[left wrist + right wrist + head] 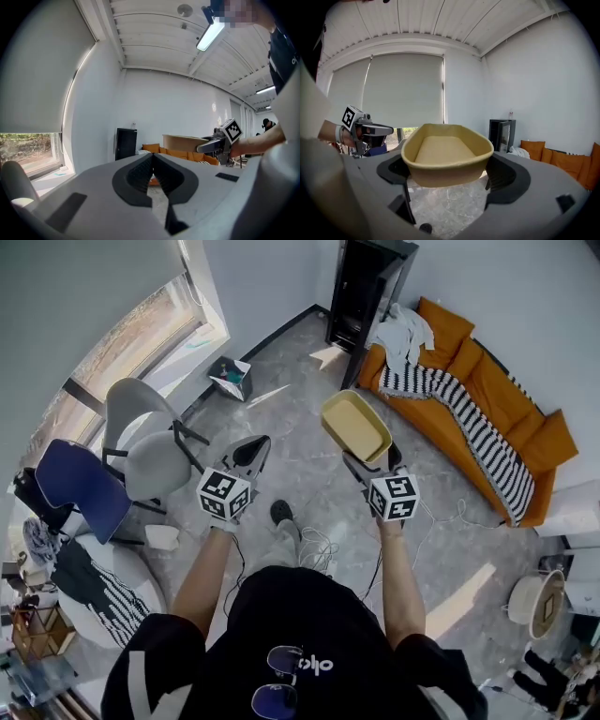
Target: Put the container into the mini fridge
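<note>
A shallow yellow container is held level above the floor, with my right gripper shut on its near end. In the right gripper view the container fills the space between the two dark pads. My left gripper hovers to its left, jaws shut with nothing in them; their tips meet in the left gripper view. The black mini fridge stands against the far wall beside the sofa, its door ajar. It also shows small in the left gripper view and the right gripper view.
An orange sofa with a striped blanket and white cloth lines the right wall. A grey chair and a blue chair stand at the left. A small bin sits by the window; cables lie on the floor.
</note>
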